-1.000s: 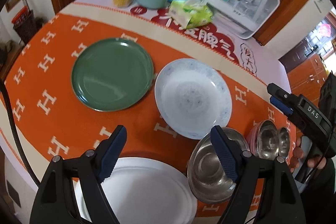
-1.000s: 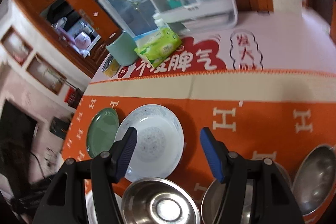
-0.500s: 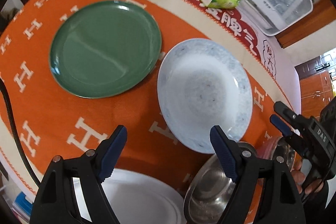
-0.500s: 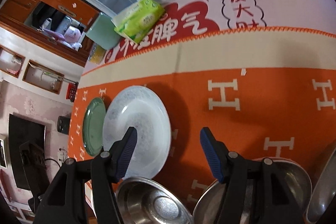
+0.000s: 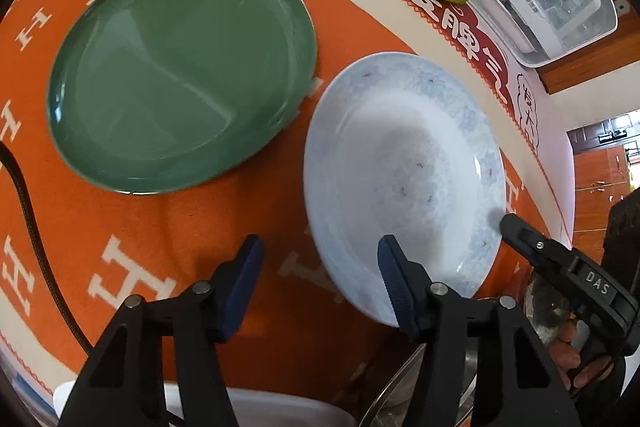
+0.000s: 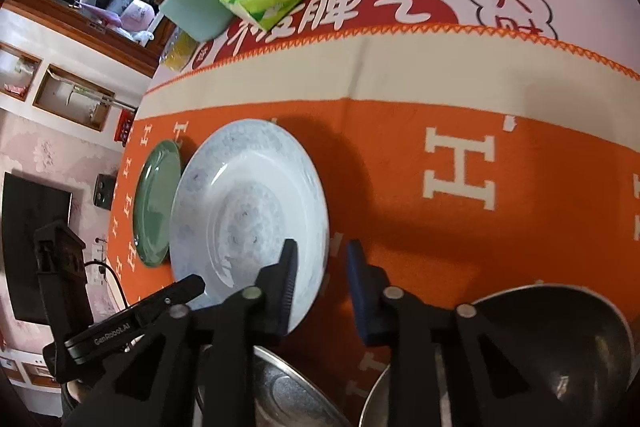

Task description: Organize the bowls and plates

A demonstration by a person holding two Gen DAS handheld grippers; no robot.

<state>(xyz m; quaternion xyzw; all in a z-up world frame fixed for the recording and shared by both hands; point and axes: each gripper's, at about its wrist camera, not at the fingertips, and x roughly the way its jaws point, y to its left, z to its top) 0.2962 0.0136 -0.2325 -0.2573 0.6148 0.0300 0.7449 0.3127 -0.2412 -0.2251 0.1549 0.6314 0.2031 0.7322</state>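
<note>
Three plates lie on the orange blanket [image 5: 132,247] covering the desk: one green plate [image 5: 180,75] at left, one patterned white plate [image 5: 404,179] just beside it to the right, and one plain white plate [image 5: 256,407] at the near edge. The right wrist view adds two steel bowls, one [image 6: 288,395] below the patterned plate and another [image 6: 560,359] further right, which the left view barely shows. Compared with one second ago, both claws have come closer to the patterned plate. The left claw [image 5: 320,267] is wide open, its right finger over the plate's near rim. The right claw [image 6: 320,267] has narrowed, its two fingers either side of the plate's right rim, not yet gripping.
</note>
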